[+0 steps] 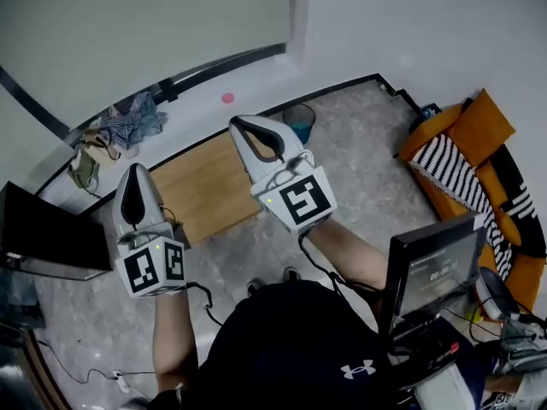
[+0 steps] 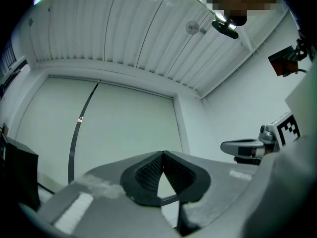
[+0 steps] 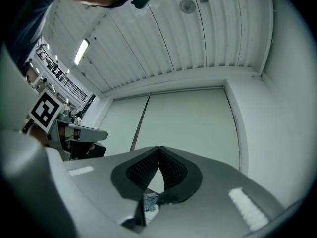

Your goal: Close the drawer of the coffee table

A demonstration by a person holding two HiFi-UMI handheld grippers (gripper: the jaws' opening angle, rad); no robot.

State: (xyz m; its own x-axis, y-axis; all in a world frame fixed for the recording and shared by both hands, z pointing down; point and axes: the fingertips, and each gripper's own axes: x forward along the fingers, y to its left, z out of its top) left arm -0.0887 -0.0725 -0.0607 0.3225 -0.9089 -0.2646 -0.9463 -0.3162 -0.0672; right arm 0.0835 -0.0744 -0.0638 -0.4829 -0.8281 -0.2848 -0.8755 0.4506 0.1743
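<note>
Both grippers are shut and hold nothing: in the left gripper view the left gripper (image 2: 162,155) has its two ribbed black pads meeting at the tips, with only pale wall and a slatted ceiling beyond them, and in the right gripper view the right gripper (image 3: 159,150) shows the same closed point against a wall panel. Each view also catches the other tool off to the side, tilted a little above level. From the head view the person holds the pair up in front of the chest, the left gripper (image 1: 137,173) lower and to the left and the right gripper (image 1: 248,126) higher near the middle, with the marker cubes (image 1: 301,199) facing the camera. The coffee table (image 1: 205,186) stands on the speckled floor below and between them, its bare wooden top showing; its drawer cannot be made out from this angle. A heap of clothes (image 1: 128,126) lies beyond the table's far left corner, near the wall, and a small bin (image 1: 299,122) sits past its right end. An orange sofa (image 1: 483,126) with a black-and-white striped cloth (image 1: 457,173) on it fills the right side, well apart from the table, and a monitor (image 1: 432,272) stands close at the person's right.
</note>
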